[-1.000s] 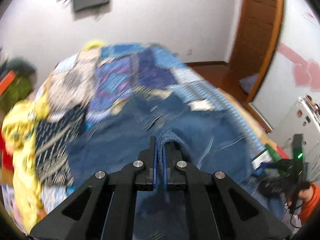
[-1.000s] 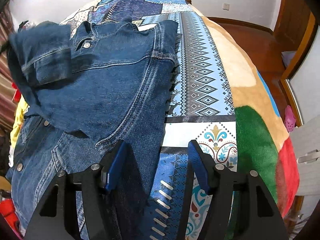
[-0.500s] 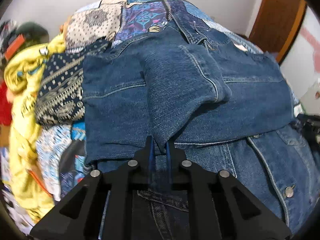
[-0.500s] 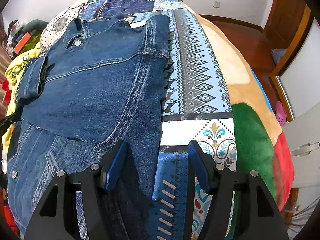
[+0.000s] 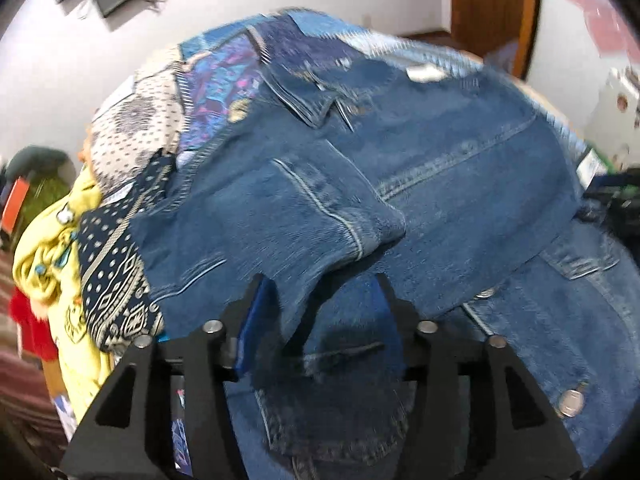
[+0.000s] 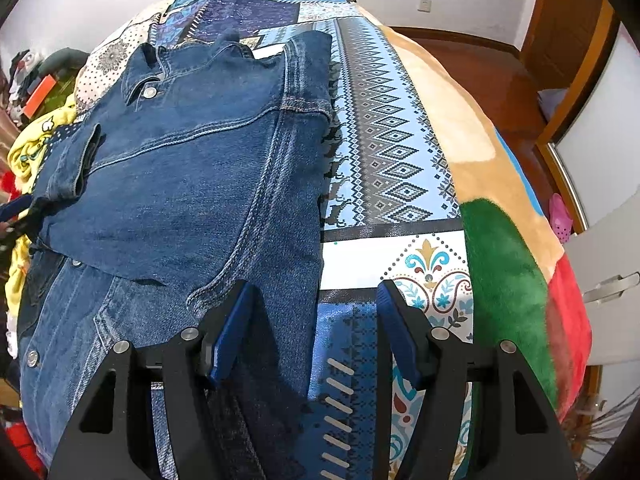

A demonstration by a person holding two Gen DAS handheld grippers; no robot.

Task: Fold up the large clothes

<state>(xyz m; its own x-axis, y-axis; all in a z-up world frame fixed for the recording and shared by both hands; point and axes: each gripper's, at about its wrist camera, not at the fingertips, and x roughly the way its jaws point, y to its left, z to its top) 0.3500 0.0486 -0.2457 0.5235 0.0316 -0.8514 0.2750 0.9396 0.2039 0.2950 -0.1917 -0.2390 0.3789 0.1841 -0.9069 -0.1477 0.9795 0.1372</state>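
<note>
We see a dark blue denim jacket (image 6: 192,184) spread over a bed covered with a blue patchwork-patterned bedspread (image 6: 384,152), its collar at the far end and its hem toward us. At the far left of the bed lies a heap of other cloth: a crumpled yellow garment (image 5: 44,256) and a navy scarf with pale dots and diamonds (image 5: 116,276), both just beside the jacket's left edge. Next comes our left gripper (image 5: 320,312), black with blue pads; its jaws are opening, and the folded-over denim sleeve (image 5: 320,216) lies between them without the pads pressing on it, so the sleeve is released and rests across the jacket's front with its cuff pointing right. In the left wrist view this whole area is blurred, so finer detail of the sleeve edge cannot be told. The jacket's metal snap buttons (image 5: 570,400) run down the near right of that view. Moving right, our right gripper (image 6: 316,328) hovers over the jacket's right edge with its jaws standing apart; the left finger is above the denim and the right finger above the bare bedspread, and nothing is clamped between them. Further right, a plush blanket with tan, green and red patches (image 6: 508,276) drapes over the bed's right side, and beyond it are a reddish wooden floor (image 6: 480,76) and a white cabinet door (image 6: 608,280) at the far right.
</note>
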